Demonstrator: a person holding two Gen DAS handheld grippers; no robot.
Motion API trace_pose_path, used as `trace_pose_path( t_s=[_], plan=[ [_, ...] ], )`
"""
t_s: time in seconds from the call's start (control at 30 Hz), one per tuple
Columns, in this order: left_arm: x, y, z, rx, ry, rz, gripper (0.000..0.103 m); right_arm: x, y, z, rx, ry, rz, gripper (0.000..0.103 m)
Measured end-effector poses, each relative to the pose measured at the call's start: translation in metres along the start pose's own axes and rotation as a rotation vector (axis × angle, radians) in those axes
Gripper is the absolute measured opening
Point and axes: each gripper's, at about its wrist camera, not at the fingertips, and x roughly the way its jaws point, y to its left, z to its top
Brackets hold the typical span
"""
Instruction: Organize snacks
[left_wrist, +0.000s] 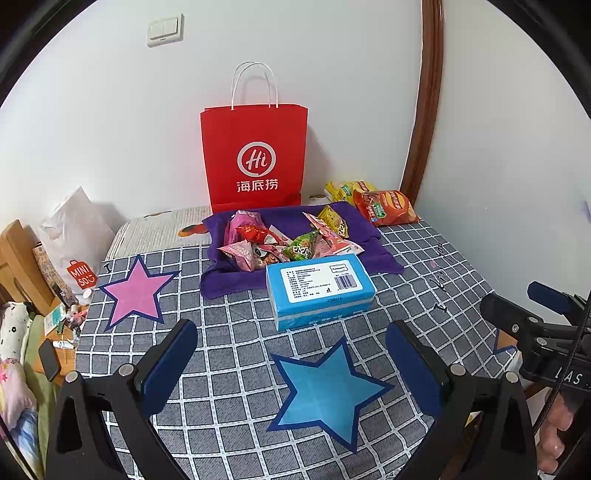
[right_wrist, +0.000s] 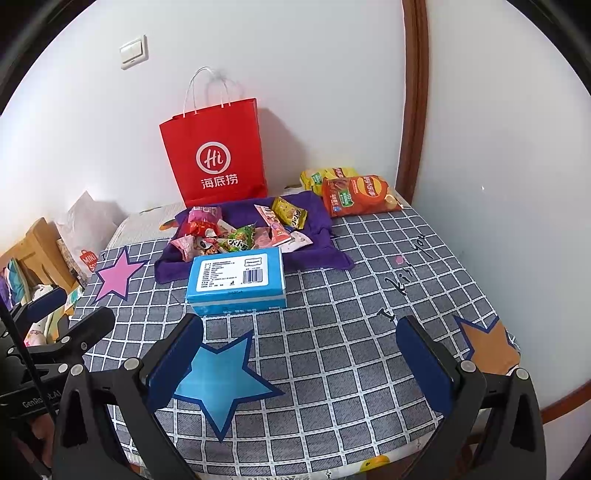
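Left wrist view gives us the clearest look at the snacks: a loose heap of small packets in pink, red, green and yellow wrappers, piled on a purple cloth spread over the grey checked tablecloth. Behind the cloth stands a red paper bag with white handles, upright against the wall. To the right of the cloth, near the wall corner, we see an orange-red chip bag lying flat, partly overlapping a yellow bag. A blue tissue pack sits at the front edge of the cloth, label side up, just beside the heap.

Three paper stars lie on the tablecloth: a pink star to the left, a blue star near us, and an orange star at the right edge, best seen from the right wrist camera.

Our left gripper hangs above the blue star with its jaws spread wide and nothing between them. Our right gripper is likewise spread apart and empty, level with the near part of the table, well short of the snacks. At the lower right of the left wrist view, what seems to be a hand wraps the right gripper's handle, though the edge distortion makes it hard to be sure.
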Motion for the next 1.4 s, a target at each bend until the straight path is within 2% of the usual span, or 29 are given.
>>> trace_pose_path(
  t_s=[1.4],
  plan=[
    [-0.0011,-0.0012,0.0024,0.004,-0.006,-0.003,0.103,-0.0039,-0.0002,-0.0019,0.019,-0.015,0.021,0.102]
  ],
)
